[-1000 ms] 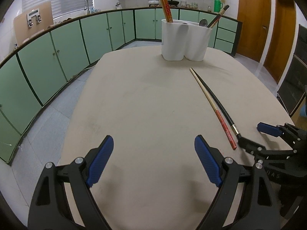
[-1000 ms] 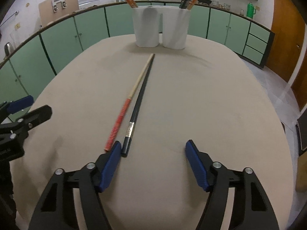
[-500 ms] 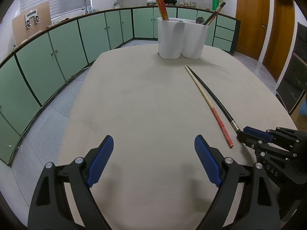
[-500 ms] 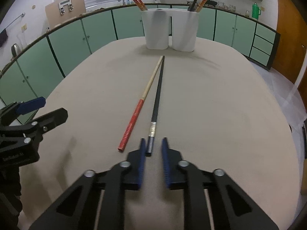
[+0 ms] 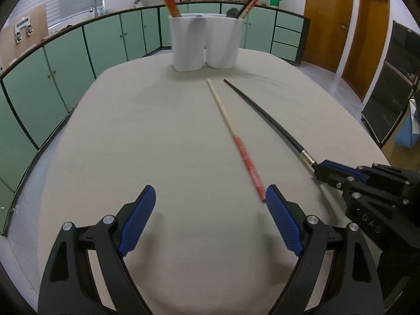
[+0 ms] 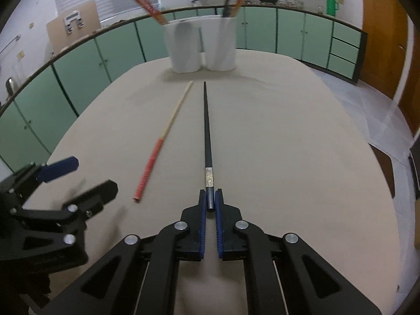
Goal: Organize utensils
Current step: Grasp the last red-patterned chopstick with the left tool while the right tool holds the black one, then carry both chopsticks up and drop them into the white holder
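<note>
On the beige counter [image 6: 302, 144], the right gripper [image 6: 210, 202] is pinching the thin black chopstick [image 6: 206, 131] (butt end), while the left gripper [image 5: 210, 204] is hovering with fingers spread wide, holding nothing.

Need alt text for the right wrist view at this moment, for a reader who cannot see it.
The right gripper is shut on the thick end of a black chopstick, which points toward a white two-cup holder with chopsticks in it at the beige table's far end. A red-handled chopstick lies to its left; the left gripper is at lower left.
</note>
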### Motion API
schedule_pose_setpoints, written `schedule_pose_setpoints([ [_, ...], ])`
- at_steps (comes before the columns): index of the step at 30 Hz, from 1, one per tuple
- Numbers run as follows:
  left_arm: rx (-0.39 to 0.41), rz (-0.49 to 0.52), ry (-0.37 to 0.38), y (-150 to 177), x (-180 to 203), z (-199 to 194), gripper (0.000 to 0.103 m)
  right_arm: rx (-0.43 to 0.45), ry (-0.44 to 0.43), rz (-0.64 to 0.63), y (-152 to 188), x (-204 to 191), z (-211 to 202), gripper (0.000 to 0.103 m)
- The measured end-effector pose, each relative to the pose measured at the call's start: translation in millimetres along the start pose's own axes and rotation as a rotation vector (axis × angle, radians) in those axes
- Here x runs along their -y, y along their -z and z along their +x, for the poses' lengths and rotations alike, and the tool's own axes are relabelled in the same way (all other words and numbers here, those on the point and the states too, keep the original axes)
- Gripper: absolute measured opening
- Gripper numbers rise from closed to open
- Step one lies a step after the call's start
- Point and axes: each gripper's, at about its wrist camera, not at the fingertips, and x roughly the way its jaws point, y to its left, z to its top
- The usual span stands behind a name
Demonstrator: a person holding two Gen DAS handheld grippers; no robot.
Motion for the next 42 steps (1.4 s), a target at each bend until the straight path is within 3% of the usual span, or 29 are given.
schedule_pose_setpoints([
  [9,-0.051,-0.02,0.007,-0.4,20.7,21.8,0.065,0.013,0.014,0.044,1.7,28.1,-7.9,0.006],
  [12,-0.05,-0.012,0.0,-2.3,25.3,24.0,0.049,0.019,0.01,0.045,0.2,30.1,-8.2,0.006],
  [17,-0.041,-0.009,0.008,-3.2,33.9,23.2,0.013,0.026,0.003,0.044,0.8,29.0,-8.9,0.006],
  [19,-0.038,-0.005,0.005,-3.5,36.2,23.3,0.007,0.027,0.001,0.044,2.0,28.6,-10.2,0.006],
  [28,-0.022,-0.023,0.009,-5.3,34.6,17.1,0.005,0.05,-0.001,0.04,-2.0,28.7,-19.8,0.006],
  [42,0.179,0.018,0.005,-47.5,21.6,-62.4,0.005,0.192,-0.029,0.015,-45.8,30.4,-76.1,0.006],
])
